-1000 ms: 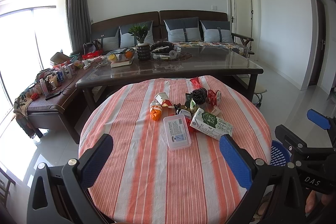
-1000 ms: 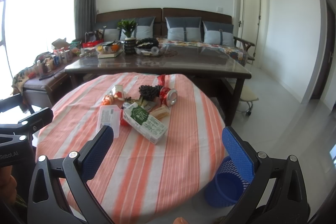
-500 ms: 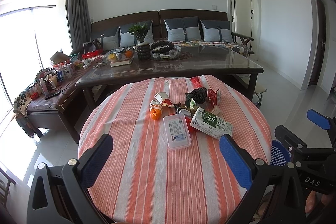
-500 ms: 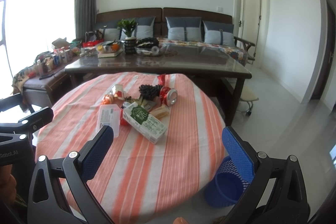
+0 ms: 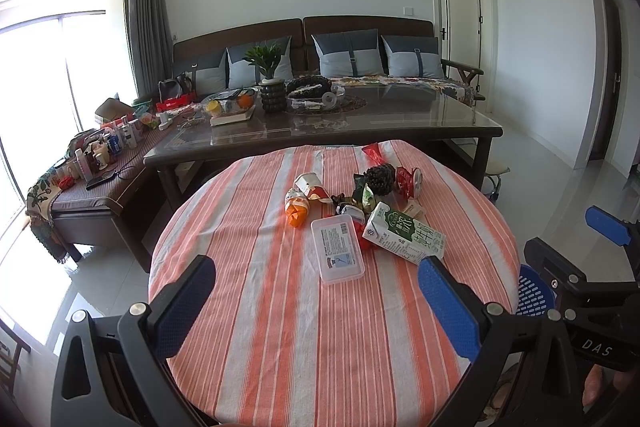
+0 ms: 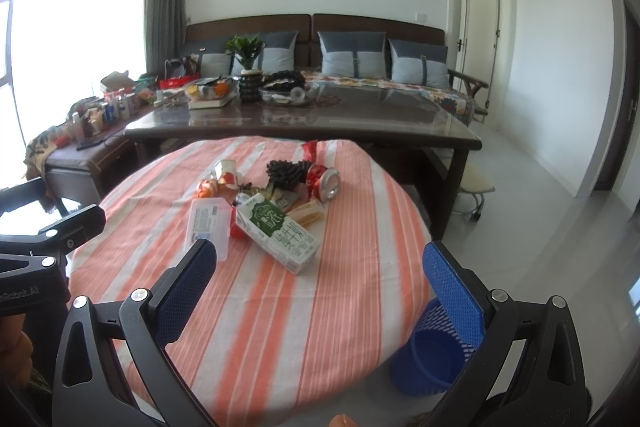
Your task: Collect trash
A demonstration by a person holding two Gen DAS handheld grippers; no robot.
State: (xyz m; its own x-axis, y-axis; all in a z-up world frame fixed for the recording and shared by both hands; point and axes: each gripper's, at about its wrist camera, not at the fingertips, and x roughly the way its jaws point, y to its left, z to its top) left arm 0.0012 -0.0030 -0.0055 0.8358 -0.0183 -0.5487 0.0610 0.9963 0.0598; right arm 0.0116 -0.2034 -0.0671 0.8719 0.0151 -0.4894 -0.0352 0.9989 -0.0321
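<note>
Both grippers hang over the near edge of a round table (image 5: 280,347) with jaws spread wide and nothing between them: the left gripper (image 5: 316,297) and the right gripper (image 6: 320,285), blue pads on black arms.

On the orange-striped cloth, the trash lies in a loose heap near the table's middle, well ahead of both sets of fingers. A clear plastic box (image 5: 338,251) with a printed label lies nearest the left gripper; just beside it, on its right, a green-and-white milk carton (image 5: 404,233) lies on its side. Behind them sit a crushed red can (image 6: 326,183), a dark pine cone (image 5: 379,178), an orange wrapper (image 5: 297,213) and a crumpled paper cup (image 5: 309,183).

Only the right wrist view shows the blue mesh bin (image 6: 434,351) nearly whole, standing on the floor beside the table's right edge; the left wrist view catches just a sliver of its rim. That left view shows the right gripper off to its right, while the right view shows the left gripper's black frame at its left border.

Beyond the table stand a long glass-topped table (image 5: 400,115) and a sofa (image 5: 360,27) with grey cushions.
</note>
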